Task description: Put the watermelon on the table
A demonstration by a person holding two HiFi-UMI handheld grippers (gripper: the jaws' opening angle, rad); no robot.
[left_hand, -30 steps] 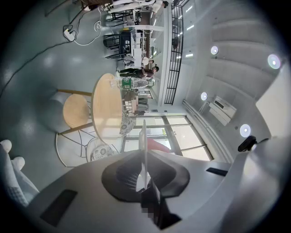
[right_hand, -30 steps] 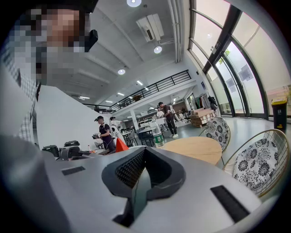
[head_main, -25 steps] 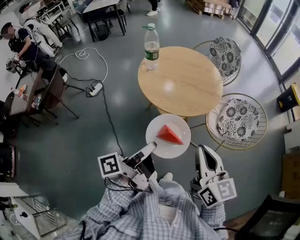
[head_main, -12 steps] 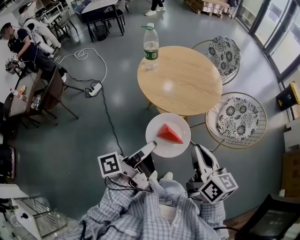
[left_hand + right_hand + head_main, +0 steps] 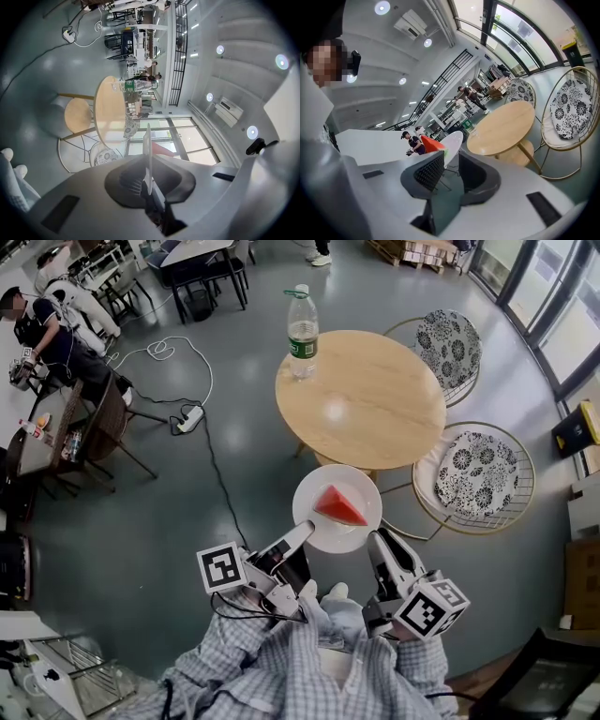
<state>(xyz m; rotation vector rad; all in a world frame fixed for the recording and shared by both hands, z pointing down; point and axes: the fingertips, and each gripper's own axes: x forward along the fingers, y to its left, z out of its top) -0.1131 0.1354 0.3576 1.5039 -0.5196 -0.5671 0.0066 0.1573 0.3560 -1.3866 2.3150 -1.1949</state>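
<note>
A red watermelon wedge (image 5: 338,506) lies on a white plate (image 5: 323,526) held in the air just short of the round wooden table (image 5: 366,404). My left gripper (image 5: 302,534) is shut on the plate's near left rim; in the left gripper view the plate (image 5: 148,140) stands edge-on between the pads, with the wedge (image 5: 162,149) behind it. My right gripper (image 5: 378,542) sits close to the plate's near right rim, jaws open. In the right gripper view the plate (image 5: 453,143) and wedge (image 5: 431,143) lie just past the open right gripper (image 5: 451,164).
A water bottle (image 5: 302,329) stands at the table's far left edge. Two wire chairs with patterned cushions (image 5: 450,348) (image 5: 476,479) stand right of the table. A cable and power strip (image 5: 192,418) lie on the floor at left. A person (image 5: 52,329) sits at a desk far left.
My right gripper has shifted left and lower toward the plate's right rim and rolled, its marker cube turning. The left gripper and the plate have stayed put.
</note>
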